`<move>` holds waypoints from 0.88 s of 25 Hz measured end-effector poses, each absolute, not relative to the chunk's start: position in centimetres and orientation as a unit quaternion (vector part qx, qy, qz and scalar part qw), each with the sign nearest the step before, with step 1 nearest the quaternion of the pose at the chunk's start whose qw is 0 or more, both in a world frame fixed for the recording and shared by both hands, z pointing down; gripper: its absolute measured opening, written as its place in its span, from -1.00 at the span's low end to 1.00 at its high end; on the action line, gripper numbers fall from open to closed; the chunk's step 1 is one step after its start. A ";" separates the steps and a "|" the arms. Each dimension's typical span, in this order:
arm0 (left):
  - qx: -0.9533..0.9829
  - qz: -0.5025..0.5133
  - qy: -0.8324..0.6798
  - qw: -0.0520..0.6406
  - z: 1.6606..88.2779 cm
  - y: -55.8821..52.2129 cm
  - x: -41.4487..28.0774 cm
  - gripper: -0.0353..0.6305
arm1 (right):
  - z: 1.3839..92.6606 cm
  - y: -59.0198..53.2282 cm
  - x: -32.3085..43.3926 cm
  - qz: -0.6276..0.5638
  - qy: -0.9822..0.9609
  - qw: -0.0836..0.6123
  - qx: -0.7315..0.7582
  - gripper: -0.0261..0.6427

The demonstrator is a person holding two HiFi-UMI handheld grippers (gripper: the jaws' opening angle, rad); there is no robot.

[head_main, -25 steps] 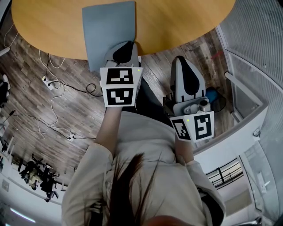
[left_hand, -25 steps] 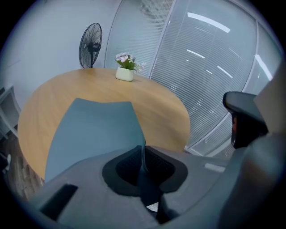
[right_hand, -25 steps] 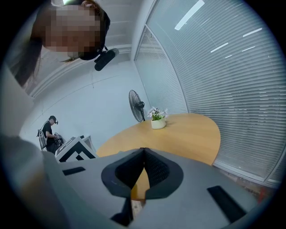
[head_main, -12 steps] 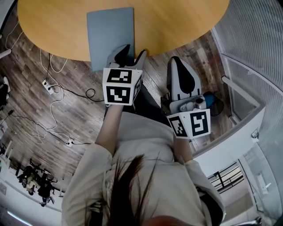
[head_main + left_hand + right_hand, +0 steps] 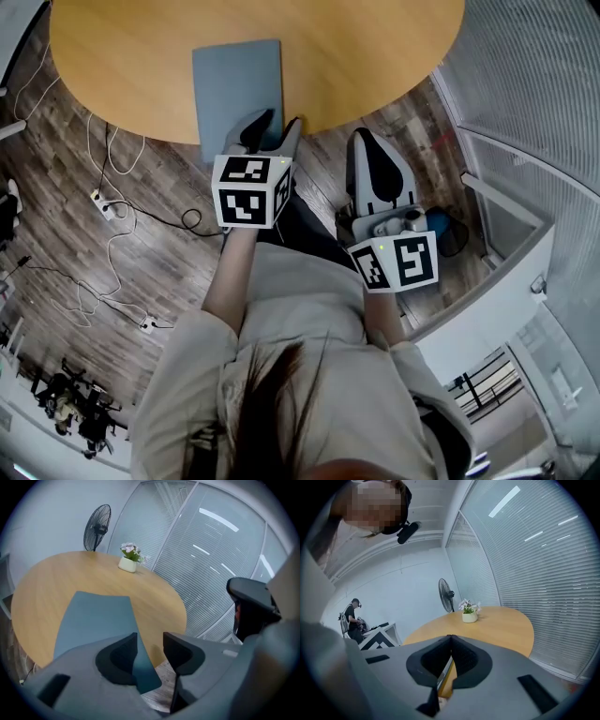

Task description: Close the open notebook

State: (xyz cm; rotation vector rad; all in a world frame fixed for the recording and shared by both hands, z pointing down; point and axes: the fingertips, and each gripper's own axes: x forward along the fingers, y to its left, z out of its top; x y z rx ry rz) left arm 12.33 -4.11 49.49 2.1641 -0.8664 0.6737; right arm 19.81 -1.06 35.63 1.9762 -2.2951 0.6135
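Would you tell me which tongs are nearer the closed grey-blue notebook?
Left. The left tongs hover over the grey-blue notebook's near corner, closing, that corner showing between them; the right tongs, shut, hang right of it, off the wooden table.

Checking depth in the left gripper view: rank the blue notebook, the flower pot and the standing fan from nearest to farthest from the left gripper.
1. Notebook, closed, right before the left gripper, whose closing jaws grip nothing.
2. Flower pot, at the table's far edge.
3. Fan, beyond the table, left of the pot.
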 end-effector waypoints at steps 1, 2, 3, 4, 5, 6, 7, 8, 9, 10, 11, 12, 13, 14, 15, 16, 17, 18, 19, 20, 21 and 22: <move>0.838 0.256 -0.337 0.345 49.1 -4.5 12.1 -0.36 | 35.4 -1.2 19.7 0.197 -0.742 0.025 0.640 -0.92; 0.840 0.252 -0.339 0.341 48.7 -4.8 11.9 -0.39 | 35.2 -1.4 19.5 0.195 -0.742 0.025 0.641 -0.92; 0.842 0.249 -0.340 0.338 48.2 -5.1 11.8 -0.43 | 35.0 -1.5 19.4 0.193 -0.741 0.025 0.642 -0.92; 0.844 0.245 -0.341 0.335 47.8 -5.4 11.6 -0.46 | 34.9 -1.6 19.2 0.191 -0.741 0.026 0.644 -0.92; 0.846 0.241 -0.341 0.331 47.4 -5.7 11.4 -0.49 | 34.6 -1.8 19.0 0.188 -0.740 0.027 0.645 -0.92; 0.848 0.237 -0.343 0.328 46.9 -6.1 11.2 -0.54 | 34.3 -2.0 18.8 0.186 -0.740 0.027 0.646 -0.91; 0.850 0.232 -0.345 0.323 46.3 -6.5 10.9 -0.62 | 33.9 -2.3 18.5 0.182 -0.740 0.026 0.647 -0.92; 0.852 0.228 -0.348 0.318 45.7 -7.0 10.5 -0.69 | 33.4 -2.7 18.2 0.178 -0.740 0.025 0.648 -0.92; 0.854 0.223 -0.351 0.312 45.1 -7.5 10.1 -0.74 | 32.8 -3.1 17.9 0.174 -0.740 0.023 0.649 -0.92; 0.856 0.218 -0.353 0.308 44.5 -8.0 9.6 -0.78 | 32.3 -3.5 17.5 0.170 -0.740 0.021 0.650 -0.91; 0.858 0.213 -0.354 0.304 43.9 -8.5 9.2 -0.81 | 31.8 -3.9 17.1 0.166 -0.740 0.019 0.651 -0.92; 0.860 0.207 -0.355 0.301 43.3 -8.9 8.7 -0.83 | 31.4 -4.2 16.7 0.163 -0.740 0.017 0.652 -0.92; 0.863 0.199 -0.357 0.298 42.6 -9.3 8.3 -0.84 | 31.0 -4.4 16.3 0.160 -0.741 0.016 0.652 -0.92; 0.865 0.190 -0.360 0.295 41.8 -9.7 7.9 -0.84 | 30.7 -4.6 15.9 0.158 -0.741 0.014 0.652 -0.92; 0.867 0.180 -0.363 0.290 41.0 -10.2 7.5 -0.84 | 30.4 -4.8 15.6 0.156 -0.741 0.014 0.652 -0.92; 0.870 0.170 -0.365 0.285 40.2 -10.6 7.1 -0.84 | 30.1 -5.0 15.4 0.154 -0.742 0.013 0.652 -0.91; 0.873 0.158 -0.367 0.279 39.3 -11.1 6.8 -0.84 | 29.8 -5.2 15.1 0.152 -0.743 0.013 0.652 -0.92; 0.876 0.147 -0.368 0.273 38.3 -11.6 6.5 -0.84 | 29.4 -5.5 14.9 0.148 -0.744 0.012 0.652 -0.92; 0.880 0.137 -0.369 0.266 37.3 -12.0 6.1 -0.84 | 29.0 -5.7 14.7 0.145 -0.744 0.012 0.652 -0.92; 0.884 0.128 -0.369 0.259 36.3 -12.5 5.8 -0.84 | 28.7 -5.9 14.5 0.141 -0.745 0.011 0.652 -0.92; 0.887 0.119 -0.368 0.252 35.4 -12.9 5.4 -0.84 | 28.3 -6.2 14.2 0.138 -0.745 0.010 0.652 -0.92; 0.889 0.112 -0.369 0.246 34.4 -13.3 4.9 -0.84 | 28.0 -6.3 14.0 0.136 -0.745 0.011 0.653 -0.92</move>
